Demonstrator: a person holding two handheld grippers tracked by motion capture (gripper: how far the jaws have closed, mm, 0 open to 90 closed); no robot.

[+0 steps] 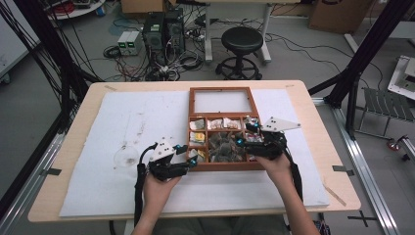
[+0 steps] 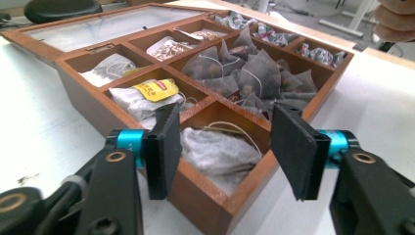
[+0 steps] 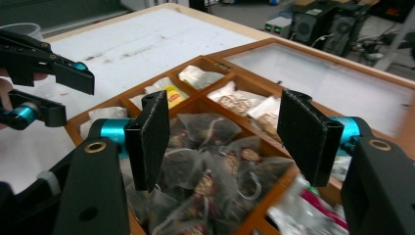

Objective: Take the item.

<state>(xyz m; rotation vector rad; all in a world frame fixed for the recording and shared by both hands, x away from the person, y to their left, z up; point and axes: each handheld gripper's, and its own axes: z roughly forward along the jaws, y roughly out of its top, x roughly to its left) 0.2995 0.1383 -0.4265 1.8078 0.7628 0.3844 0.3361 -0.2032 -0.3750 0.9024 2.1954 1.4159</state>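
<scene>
A brown wooden tea box (image 1: 222, 166) sits mid-table, its glass lid (image 1: 221, 102) lying open at the far side. Dark pyramid tea bags (image 1: 225, 144) (image 2: 249, 73) (image 3: 205, 166) fill the big middle compartment. My left gripper (image 1: 192, 156) (image 2: 225, 147) is at the box's near left corner, open, its jaws straddling the corner compartment where a grey tea bag (image 2: 215, 152) lies untouched. A yellow-tagged bag (image 2: 156, 90) (image 3: 169, 93) lies one compartment farther. My right gripper (image 1: 247, 137) (image 3: 225, 142) hovers open over the box's right side, above the pyramid bags, holding nothing.
A white sheet (image 1: 122, 127) covers the wooden table, with a faint ring stain (image 1: 126, 156) left of the box. Foil-wrapped sachets (image 1: 252, 125) fill the right-hand compartments. Beyond the table stand a black stool (image 1: 241, 41) and computer cases (image 1: 164, 29) among cables.
</scene>
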